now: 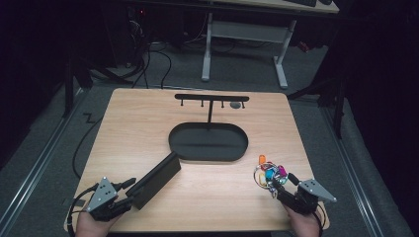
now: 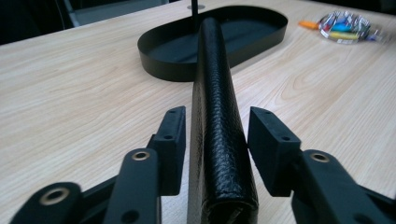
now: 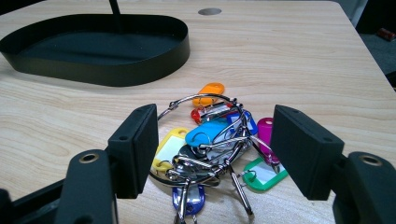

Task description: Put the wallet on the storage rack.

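The left gripper (image 2: 212, 140) straddles a black leather wallet (image 2: 219, 116) standing on edge between its 2 jaws, which look not quite closed; a loose pinch could let it topple or slide toward the black tray (image 2: 163, 60) ahead. The right gripper (image 3: 212, 154) is spread wide around the bunch of tagged key rings (image 3: 215, 144); closing could snag only 1 ring. Both hands lie low, jaws pointing forward.
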`<state>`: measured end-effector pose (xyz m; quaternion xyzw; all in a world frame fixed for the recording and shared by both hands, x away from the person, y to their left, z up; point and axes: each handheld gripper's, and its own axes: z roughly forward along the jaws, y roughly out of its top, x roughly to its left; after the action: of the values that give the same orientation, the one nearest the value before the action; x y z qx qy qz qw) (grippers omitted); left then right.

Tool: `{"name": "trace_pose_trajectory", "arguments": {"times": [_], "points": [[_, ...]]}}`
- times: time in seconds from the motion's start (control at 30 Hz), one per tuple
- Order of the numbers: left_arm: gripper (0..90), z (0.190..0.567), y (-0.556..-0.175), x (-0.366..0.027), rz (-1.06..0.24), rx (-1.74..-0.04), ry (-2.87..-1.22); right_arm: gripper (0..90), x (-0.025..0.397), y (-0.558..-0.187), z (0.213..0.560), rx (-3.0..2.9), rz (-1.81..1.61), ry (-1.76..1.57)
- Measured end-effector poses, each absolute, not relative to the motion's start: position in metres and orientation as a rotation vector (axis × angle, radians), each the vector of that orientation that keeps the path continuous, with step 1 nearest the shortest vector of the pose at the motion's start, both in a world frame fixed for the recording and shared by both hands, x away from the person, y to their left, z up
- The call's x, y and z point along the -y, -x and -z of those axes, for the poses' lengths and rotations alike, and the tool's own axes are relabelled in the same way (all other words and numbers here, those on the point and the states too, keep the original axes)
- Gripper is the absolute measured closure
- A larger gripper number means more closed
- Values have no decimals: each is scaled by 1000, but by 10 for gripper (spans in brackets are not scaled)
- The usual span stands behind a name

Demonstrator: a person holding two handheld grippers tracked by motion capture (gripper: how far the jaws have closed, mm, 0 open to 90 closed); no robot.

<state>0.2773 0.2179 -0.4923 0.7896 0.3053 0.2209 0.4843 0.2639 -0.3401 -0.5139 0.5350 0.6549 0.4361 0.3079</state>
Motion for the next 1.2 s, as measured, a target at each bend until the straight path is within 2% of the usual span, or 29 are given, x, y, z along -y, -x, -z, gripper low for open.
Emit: {"name": "trace_pose_trajectory", "arguments": {"times": [0.27,0.37,0.53,0.63,0.93,1.2], "points": [[435,490,-279,-208,-567,-758,-2021,331,339,-265,513,-1736,-1166,-1414],[469,481,-281,-199,-557,-766,-2081,331,340,-264,513,-1743,-1181,-1408],[442,475,-283,-189,-592,-755,-2204,331,341,-264,512,-1745,-1209,-1401],[451,471,-283,-186,-657,-699,-2265,331,342,-264,513,-1746,-1223,-1406],[451,451,-293,-174,-664,-690,-2388,331,341,-265,511,-1749,-1236,-1393],[463,441,-310,-165,-537,-718,-2470,332,343,-265,512,-1743,-1246,-1406]]}}
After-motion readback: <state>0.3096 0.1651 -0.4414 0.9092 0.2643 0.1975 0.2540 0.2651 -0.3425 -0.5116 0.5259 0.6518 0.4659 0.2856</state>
